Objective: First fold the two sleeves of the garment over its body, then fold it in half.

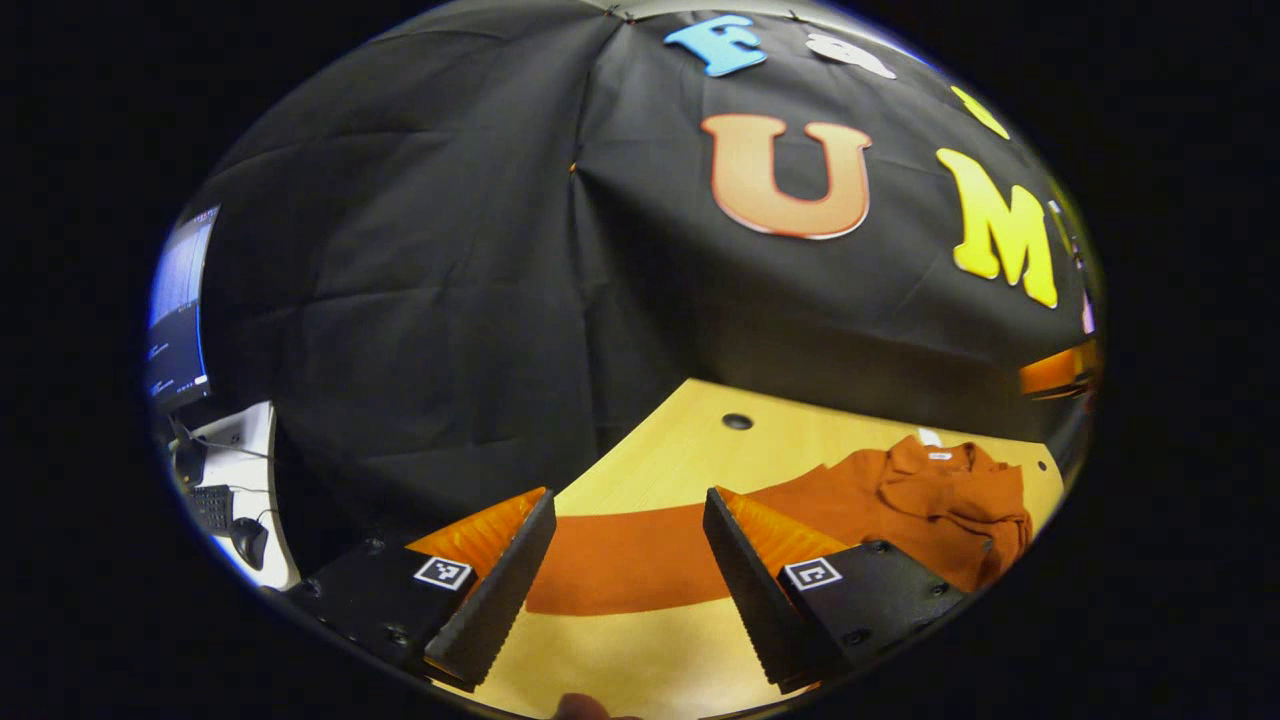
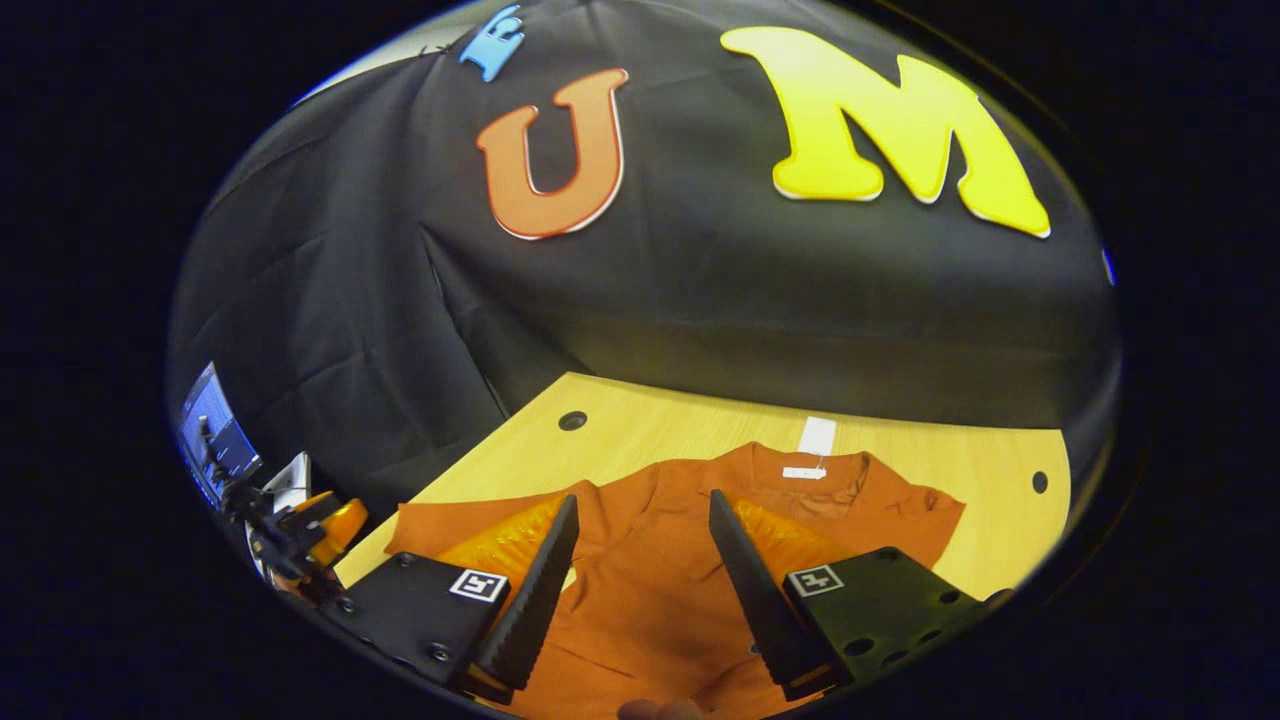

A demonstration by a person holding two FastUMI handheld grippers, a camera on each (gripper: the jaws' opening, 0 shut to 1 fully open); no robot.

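Lying flat on the table (image 1: 690, 440), the orange shirt (image 2: 660, 560) sits collar away from both hands. Its left sleeve (image 1: 620, 560) stretches straight out sideways, its long axis running across the gap just ahead of the left gripper (image 1: 628, 570), whose fingers stand apart and empty, so this hand looks nearest for the first fold. The right gripper (image 2: 640, 585), fingers also apart and holding nothing, hangs over the body; the right sleeve appears already bunched inward near the collar (image 2: 815, 470)
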